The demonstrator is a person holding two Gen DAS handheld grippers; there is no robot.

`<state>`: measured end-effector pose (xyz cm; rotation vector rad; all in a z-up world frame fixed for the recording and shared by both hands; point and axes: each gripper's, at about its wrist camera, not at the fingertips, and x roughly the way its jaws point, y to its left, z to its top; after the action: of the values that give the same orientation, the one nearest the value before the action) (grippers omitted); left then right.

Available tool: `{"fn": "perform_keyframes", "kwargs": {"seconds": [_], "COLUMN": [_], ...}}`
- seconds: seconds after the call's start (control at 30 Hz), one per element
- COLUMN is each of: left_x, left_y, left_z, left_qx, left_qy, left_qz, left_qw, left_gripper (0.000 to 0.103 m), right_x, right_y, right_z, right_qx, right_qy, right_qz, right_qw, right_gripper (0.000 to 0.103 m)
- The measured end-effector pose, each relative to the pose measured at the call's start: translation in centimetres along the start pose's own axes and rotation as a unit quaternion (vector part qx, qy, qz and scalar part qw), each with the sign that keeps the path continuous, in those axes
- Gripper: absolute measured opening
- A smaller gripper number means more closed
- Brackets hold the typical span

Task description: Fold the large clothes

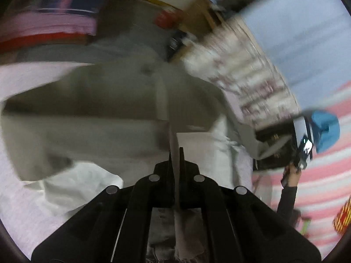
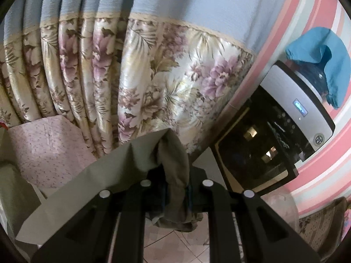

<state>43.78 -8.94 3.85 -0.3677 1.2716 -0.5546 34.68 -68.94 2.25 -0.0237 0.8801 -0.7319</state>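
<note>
While both grippers are pinching cloth, the scene is reading like this:

Left gripper: the left gripper (image 1: 174,153) is showing its two thin black fingers drawn almost together, with a narrow strip of pale cloth running up between them, so it is clamping on the garment.

Right gripper: the right gripper (image 2: 175,188) is squeezing a bunched wad of the same cloth between its fingers; the wad is bulging above the jaws and hanging out below them.

Garment: the garment (image 1: 98,114), a large khaki-grey piece, is spreading wide ahead of the left gripper, partly lying over a white cloth (image 1: 72,188) on a pale pink flowered sheet (image 1: 19,197). Seen from the right wrist, its edge (image 2: 92,175) is stretching away to the left as a taut flat band, lifted clear of the sheet (image 2: 46,151).

Curtain: a blue curtain (image 2: 153,70) with a floral lower band is hanging straight ahead of the right gripper.

Appliance: a white and black machine (image 2: 291,118) is standing at the right, with a blue cloth (image 2: 322,50) draped over its top, against a pink striped wall (image 2: 324,175).

Floor: pink tiles (image 2: 175,247) are showing beneath the right gripper.

Sharpness: the left wrist view is smearing badly, so the far objects there are too blurred to tell.
</note>
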Motion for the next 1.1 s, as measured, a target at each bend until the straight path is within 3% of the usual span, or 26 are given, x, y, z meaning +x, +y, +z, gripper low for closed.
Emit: {"fn": "perform_keyframes", "kwargs": {"seconds": [0.1,0.17,0.2,0.23,0.3,0.43,0.5,0.6,0.67,0.73,0.77,0.83,0.9,0.97,1.03,1.1], "left_x": [6.2,10.6,11.9,13.5,14.6,11.9,9.5,4.5,2.5,1.7,1.7,2.7,3.6,4.8,6.0,6.5], "left_y": [-5.8,-10.3,-11.5,-13.0,-14.6,-15.9,-14.9,-9.8,-6.4,-1.7,0.2,5.6,8.7,11.5,13.0,13.3], "left_z": [1.4,1.7,1.7,1.6,1.0,-1.6,-2.7,-4.7,-5.6,-6.4,-6.5,-6.4,-6.4,-5.7,-5.1,-4.8], "left_qx": [0.047,0.111,0.134,0.171,0.223,0.307,0.312,0.296,0.286,0.270,0.260,0.215,0.185,0.154,0.141,0.145], "left_qy": [0.028,0.028,0.021,0.010,-0.014,-0.086,-0.117,-0.164,-0.176,-0.166,-0.154,-0.119,-0.101,-0.083,-0.078,-0.081], "left_qz": [-0.009,0.034,0.060,0.105,0.157,0.193,0.213,0.260,0.287,0.327,0.336,0.350,0.348,0.336,0.336,0.340], "left_qw": [0.9985,0.9928,0.9890,0.9796,0.9619,0.9279,0.9185,0.9042,0.8972,0.8902,0.8921,0.9042,0.9136,0.9256,0.9280,0.9256], "left_gripper": [0.000,0.006,0.024,0.049,0.077,0.094,0.096,0.100,0.100,0.100,0.100,0.098,0.089,0.088,0.088,0.088], "right_x": [-0.4,-0.4,-0.3,-0.3,-0.4,-1.0,-1.3,-2.0,-2.5,-4.1,-4.8,-6.9,-9.0,-11.4,-15.1,-17.3], "right_y": [0.1,0.2,0.4,0.6,0.6,0.6,0.5,0.2,0.2,0.2,0.2,0.1,0.4,0.9,1.1,0.7], "right_z": [0.3,0.4,0.3,0.3,0.0,-0.3,-0.2,-0.1,0.1,0.5,0.7,1.5,2.6,4.0,6.2,8.5], "right_qx": [0.002,0.001,-0.002,-0.006,-0.009,-0.016,-0.010,-0.002,-0.009,-0.020,-0.021,-0.016,-0.020,-0.030,-0.030,-0.011], "right_qy": [-0.002,-0.001,0.001,0.002,0.002,-0.005,-0.009,-0.011,-0.012,-0.044,-0.059,-0.100,-0.120,-0.135,-0.159,-0.145], "right_qz": [0.004,0.002,0.000,-0.002,-0.002,-0.001,0.004,0.019,0.021,-0.001,-0.006,-0.011,-0.014,-0.015,-0.031,-0.040], "right_qw": [1.000,1.000,1.000,1.000,1.000,1.000,1.000,1.000,1.000,0.999,0.998,0.995,0.992,0.990,0.986,0.989], "right_gripper": [0.014,0.014,0.014,0.014,0.014,0.014,0.014,0.014,0.014,0.014,0.014,0.014,0.014,0.014,0.014,0.014]}}
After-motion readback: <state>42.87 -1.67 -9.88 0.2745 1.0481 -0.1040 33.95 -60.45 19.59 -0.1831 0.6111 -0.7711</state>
